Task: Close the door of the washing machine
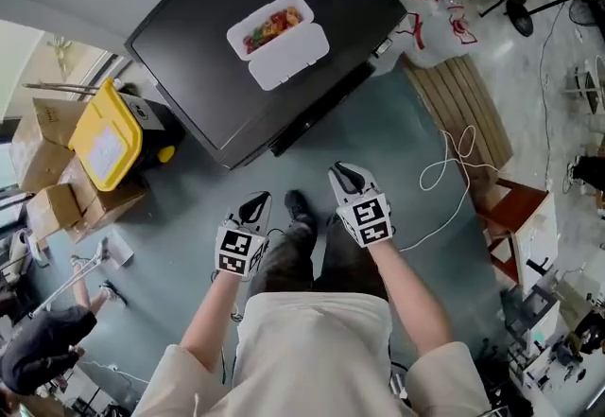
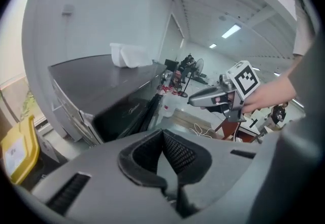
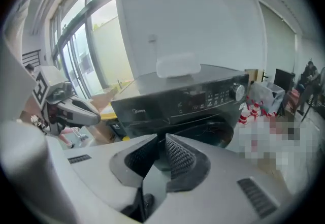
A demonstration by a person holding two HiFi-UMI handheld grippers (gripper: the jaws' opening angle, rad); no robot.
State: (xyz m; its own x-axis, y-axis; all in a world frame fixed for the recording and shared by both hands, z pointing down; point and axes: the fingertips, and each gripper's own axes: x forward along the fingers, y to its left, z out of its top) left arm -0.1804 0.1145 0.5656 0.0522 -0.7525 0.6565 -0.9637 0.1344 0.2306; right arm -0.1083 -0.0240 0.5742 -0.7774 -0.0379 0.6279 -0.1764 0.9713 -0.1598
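The black washing machine [image 1: 208,37] stands ahead of me, its control panel [image 3: 203,98] facing my grippers. Its dark door [image 1: 317,112] stands out from the front, and in the left gripper view this door [image 2: 148,112] hangs ajar. Below the panel is the round drum opening [image 3: 210,134]. My left gripper [image 1: 255,208] and right gripper [image 1: 346,177] hover side by side over the floor, short of the machine and touching nothing. The left gripper [image 2: 162,135] has its pads together at the tips. The right gripper [image 3: 163,140] shows only a thin slit, with nothing in it.
A white food box [image 1: 277,39] lies open on the machine's top. A yellow bin [image 1: 104,136] and cardboard boxes [image 1: 45,136] stand at the left. At the right are a wooden pallet [image 1: 463,108], a white cable [image 1: 454,169] and a red-brown stool [image 1: 506,212]. Another person [image 1: 38,349] crouches lower left.
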